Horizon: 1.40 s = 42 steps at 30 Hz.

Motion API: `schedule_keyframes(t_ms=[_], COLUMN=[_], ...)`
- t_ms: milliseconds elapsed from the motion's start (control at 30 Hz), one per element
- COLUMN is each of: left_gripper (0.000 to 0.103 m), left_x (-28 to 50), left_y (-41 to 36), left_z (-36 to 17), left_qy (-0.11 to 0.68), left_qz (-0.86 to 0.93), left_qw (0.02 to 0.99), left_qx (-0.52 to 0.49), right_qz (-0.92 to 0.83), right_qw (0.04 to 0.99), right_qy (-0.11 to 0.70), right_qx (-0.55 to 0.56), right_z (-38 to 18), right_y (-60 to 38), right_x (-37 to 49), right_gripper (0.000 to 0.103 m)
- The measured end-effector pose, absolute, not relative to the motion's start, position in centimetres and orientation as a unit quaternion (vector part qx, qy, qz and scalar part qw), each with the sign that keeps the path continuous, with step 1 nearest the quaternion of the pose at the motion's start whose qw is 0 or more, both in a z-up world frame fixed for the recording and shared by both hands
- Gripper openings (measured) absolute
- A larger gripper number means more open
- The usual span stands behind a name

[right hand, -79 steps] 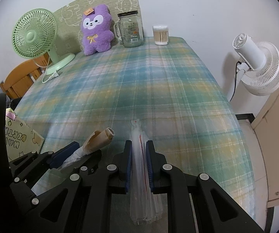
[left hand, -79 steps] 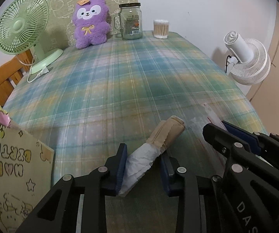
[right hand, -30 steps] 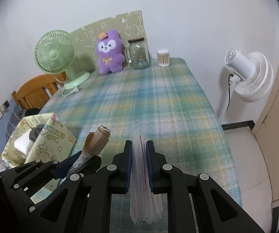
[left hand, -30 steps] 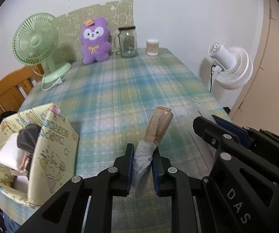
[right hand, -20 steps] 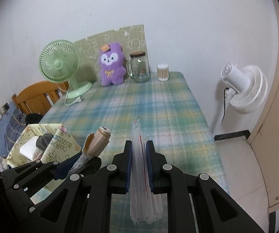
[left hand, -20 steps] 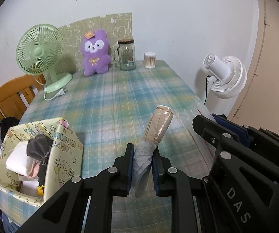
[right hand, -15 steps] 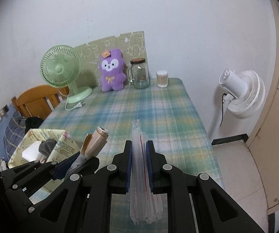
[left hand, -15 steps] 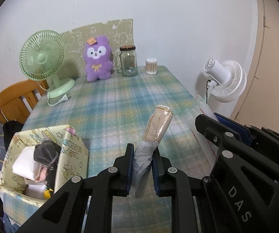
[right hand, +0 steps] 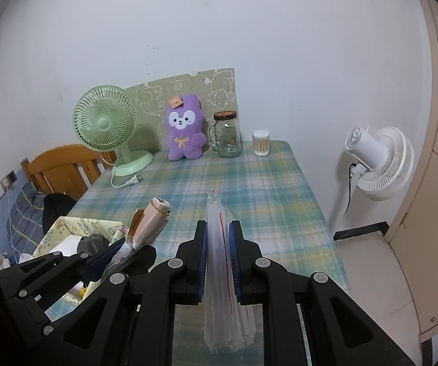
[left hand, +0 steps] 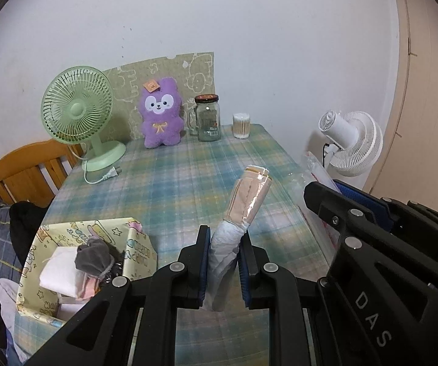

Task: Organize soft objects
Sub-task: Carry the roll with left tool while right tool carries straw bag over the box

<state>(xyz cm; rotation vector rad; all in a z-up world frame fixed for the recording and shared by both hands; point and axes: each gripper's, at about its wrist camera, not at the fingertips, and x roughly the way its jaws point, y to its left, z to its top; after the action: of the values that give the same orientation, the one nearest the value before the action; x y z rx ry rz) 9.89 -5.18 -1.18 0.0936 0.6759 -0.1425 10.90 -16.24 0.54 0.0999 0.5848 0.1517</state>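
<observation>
My left gripper (left hand: 224,238) is shut on a beige rolled cloth in clear plastic wrap (left hand: 243,204), held up above the plaid table (left hand: 173,183). The roll also shows in the right wrist view (right hand: 150,222). My right gripper (right hand: 218,235) is shut on a flat clear plastic bag with a red line (right hand: 219,244), held edge-on above the table (right hand: 264,189). A yellow cartoon-print box (left hand: 51,274) at the table's near left holds white and grey soft items (left hand: 92,257). It also shows in the right wrist view (right hand: 66,228).
At the table's far end stand a green fan (left hand: 78,116), a purple plush (left hand: 159,119), a glass jar (left hand: 208,119) and a cotton swab tub (left hand: 241,125). A white fan (left hand: 350,140) stands off the right edge. A wooden chair (left hand: 23,174) is left.
Both grippers have lifted and drawn back from the table with their objects. The left gripper closed on the roll. The yellow box has come fully into view at the left.
</observation>
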Motion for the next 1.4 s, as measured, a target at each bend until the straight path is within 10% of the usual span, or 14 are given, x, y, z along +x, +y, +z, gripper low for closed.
schedule_keyframes(t_ms=[1400], left_gripper=[0.016], left_x=[9.6], left_y=[7.8], left_z=[-0.9], left_qy=[0.311], left_qz=[-0.008], left_qw=[0.95], left_qx=[0.012], right_qz=[0.144], right_qw=[0.946], right_qy=[0.29], right_qx=[0.007], right_z=[1.0], right_y=[-2.9], right_x=[12.8], right_gripper=[0.017])
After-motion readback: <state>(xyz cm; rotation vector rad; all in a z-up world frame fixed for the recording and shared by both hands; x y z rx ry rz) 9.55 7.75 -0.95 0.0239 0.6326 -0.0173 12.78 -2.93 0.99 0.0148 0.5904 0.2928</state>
